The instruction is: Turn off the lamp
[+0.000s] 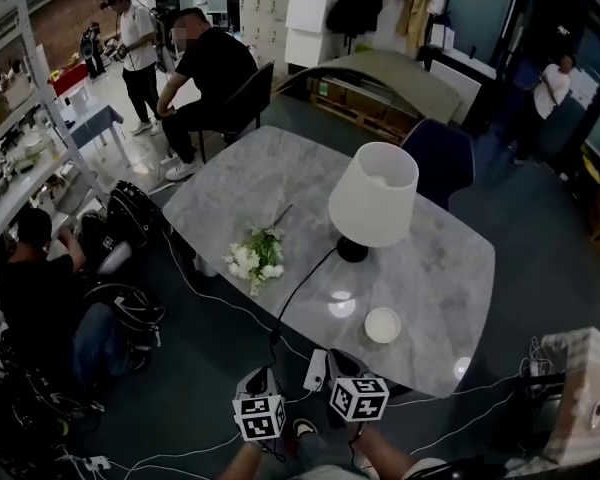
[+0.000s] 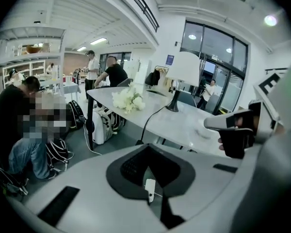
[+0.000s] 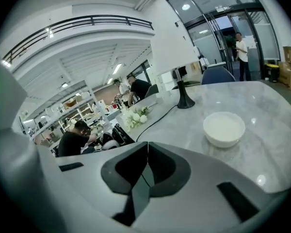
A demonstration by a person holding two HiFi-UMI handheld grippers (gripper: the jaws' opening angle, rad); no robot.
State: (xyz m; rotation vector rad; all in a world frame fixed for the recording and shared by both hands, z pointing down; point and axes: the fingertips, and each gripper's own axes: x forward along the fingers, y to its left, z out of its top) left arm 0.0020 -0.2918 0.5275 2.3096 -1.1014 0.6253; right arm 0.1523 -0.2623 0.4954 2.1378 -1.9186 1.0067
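Note:
The lamp point(image 1: 373, 194) has a white shade and a black base point(image 1: 352, 250) and stands on the marble table point(image 1: 440, 268). Its black cord point(image 1: 302, 290) runs over the near table edge toward the floor. I cannot tell whether it is lit. Both grippers are low in the head view, short of the table's near edge and well clear of the lamp. My left gripper point(image 1: 258, 378) point(image 2: 146, 152) has its jaws together with nothing held. My right gripper point(image 1: 338, 368) point(image 3: 148, 152) is shut and empty too. The lamp point(image 3: 177, 52) stands far ahead of it.
White flowers point(image 1: 255, 258) lie left of the cord; a white bowl point(image 1: 383, 325) sits near the front edge. A blue chair point(image 1: 442, 156) stands behind the table. Bags point(image 1: 130, 218) and a crouching person point(image 1: 35, 288) are at the left. Cables point(image 1: 210, 298) cross the floor.

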